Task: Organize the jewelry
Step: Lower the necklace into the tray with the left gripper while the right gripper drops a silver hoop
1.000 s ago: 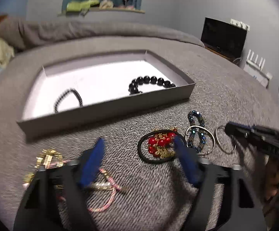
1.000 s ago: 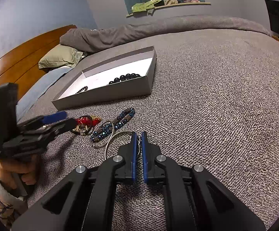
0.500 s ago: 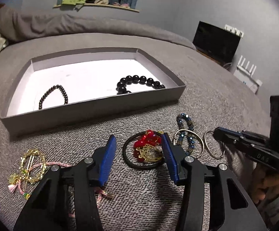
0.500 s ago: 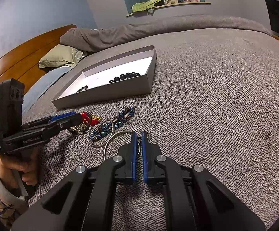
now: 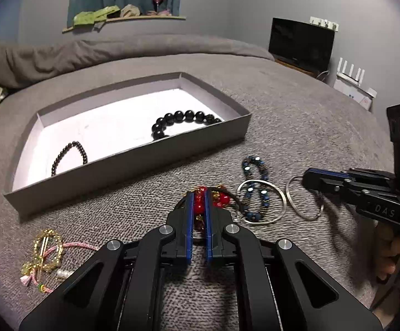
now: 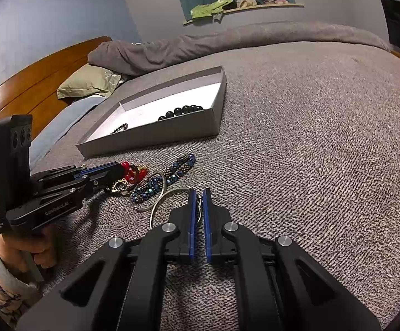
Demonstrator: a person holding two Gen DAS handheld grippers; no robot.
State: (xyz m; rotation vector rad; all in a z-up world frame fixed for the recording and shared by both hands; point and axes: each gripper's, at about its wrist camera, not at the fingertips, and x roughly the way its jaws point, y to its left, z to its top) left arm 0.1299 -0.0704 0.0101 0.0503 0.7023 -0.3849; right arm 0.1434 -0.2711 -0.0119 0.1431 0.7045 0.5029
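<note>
The left claw (image 5: pixel 198 193) has narrowed from wide open onto the red bead piece (image 5: pixel 200 207), apparently gripping it; the right claw (image 6: pixel 198 193) stays pinched on the silver ring (image 6: pixel 161 204), so boxing can follow.

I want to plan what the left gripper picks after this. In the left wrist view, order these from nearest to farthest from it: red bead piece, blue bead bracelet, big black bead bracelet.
1. Red bead piece, between the left gripper fingers.
2. Blue bead bracelet, just right on the bedspread.
3. Big black bead bracelet, farthest, inside the box.
</note>
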